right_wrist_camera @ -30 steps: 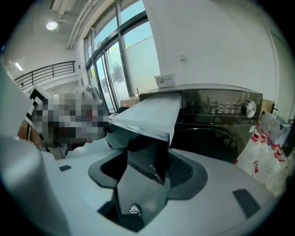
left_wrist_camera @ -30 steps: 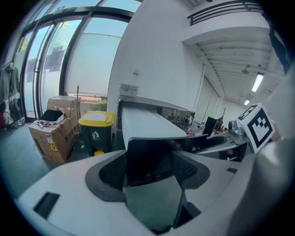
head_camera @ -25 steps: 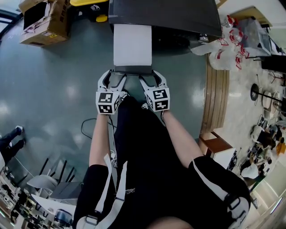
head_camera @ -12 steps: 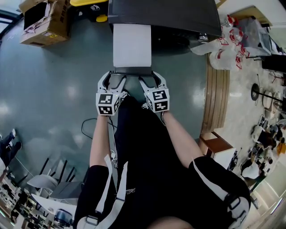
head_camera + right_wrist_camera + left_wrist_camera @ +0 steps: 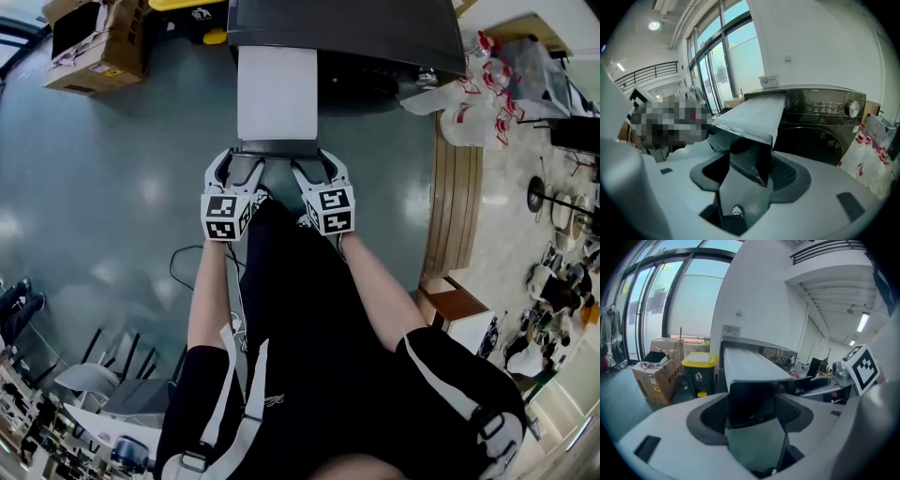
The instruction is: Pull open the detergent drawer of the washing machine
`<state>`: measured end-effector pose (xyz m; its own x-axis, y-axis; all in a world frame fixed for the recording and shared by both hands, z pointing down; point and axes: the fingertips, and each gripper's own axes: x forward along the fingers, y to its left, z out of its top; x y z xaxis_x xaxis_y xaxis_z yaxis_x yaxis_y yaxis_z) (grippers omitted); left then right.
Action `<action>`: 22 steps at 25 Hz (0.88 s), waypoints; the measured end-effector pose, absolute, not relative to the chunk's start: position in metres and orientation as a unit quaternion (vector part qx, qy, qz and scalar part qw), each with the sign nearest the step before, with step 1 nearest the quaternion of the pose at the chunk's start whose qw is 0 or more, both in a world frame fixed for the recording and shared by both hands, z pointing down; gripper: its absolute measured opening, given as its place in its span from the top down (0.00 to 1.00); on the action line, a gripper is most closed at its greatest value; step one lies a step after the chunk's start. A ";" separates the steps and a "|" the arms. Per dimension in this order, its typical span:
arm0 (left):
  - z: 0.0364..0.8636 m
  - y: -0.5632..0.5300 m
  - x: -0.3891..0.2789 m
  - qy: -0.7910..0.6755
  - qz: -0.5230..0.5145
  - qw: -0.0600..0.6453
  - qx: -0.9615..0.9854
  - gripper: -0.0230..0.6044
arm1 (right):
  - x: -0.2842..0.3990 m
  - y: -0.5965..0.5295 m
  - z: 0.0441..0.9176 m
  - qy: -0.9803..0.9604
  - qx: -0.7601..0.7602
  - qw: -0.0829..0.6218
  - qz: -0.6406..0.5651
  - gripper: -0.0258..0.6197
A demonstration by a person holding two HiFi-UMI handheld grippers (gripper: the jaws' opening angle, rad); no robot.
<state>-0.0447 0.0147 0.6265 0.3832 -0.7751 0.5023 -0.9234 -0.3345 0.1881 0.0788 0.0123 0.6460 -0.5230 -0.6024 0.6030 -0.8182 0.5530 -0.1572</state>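
The washing machine (image 5: 375, 33) stands at the top of the head view, dark and glossy. Its long white detergent drawer (image 5: 277, 94) sticks far out toward me, ending in a dark front panel (image 5: 277, 147). My left gripper (image 5: 242, 161) holds the panel's left end and my right gripper (image 5: 314, 161) its right end. In the left gripper view the dark panel (image 5: 750, 401) fills the gap between both pads (image 5: 715, 413). The right gripper view shows the panel's corner (image 5: 747, 157) pinched between the pads (image 5: 785, 171), with the drawer (image 5: 754, 115) running back to the machine (image 5: 825, 110).
A cardboard box (image 5: 94, 47) and a yellow-lidded bin (image 5: 699, 373) stand left of the machine. White and red plastic bags (image 5: 478, 103) lie at its right, beside a wooden slatted board (image 5: 455, 206). A cable (image 5: 178, 267) runs over the floor near my left arm.
Both grippers and the drawer stay where they were. Only a bystander's shoes at the left edge have shifted.
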 end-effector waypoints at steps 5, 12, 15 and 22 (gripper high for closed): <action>0.627 0.017 -0.045 -0.534 0.165 0.225 0.798 0.49 | 0.079 0.015 0.647 -0.844 0.422 0.249 0.218 0.54; 0.628 0.016 -0.045 -0.536 0.165 0.223 0.797 0.49 | 0.079 0.014 0.648 -0.846 0.421 0.246 0.216 0.54; 0.629 0.017 -0.045 -0.535 0.165 0.220 0.799 0.49 | 0.079 0.014 0.649 -0.847 0.420 0.243 0.216 0.54; 0.632 0.020 -0.049 -0.550 0.144 0.244 0.786 0.49 | 0.084 0.016 0.653 -0.853 0.406 0.240 0.221 0.56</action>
<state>-0.0487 0.0200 0.6324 0.3547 -0.7940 0.4937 -0.9340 -0.2773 0.2251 0.0838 0.0155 0.6529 -0.5547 -0.5878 0.5889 -0.7998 0.5717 -0.1828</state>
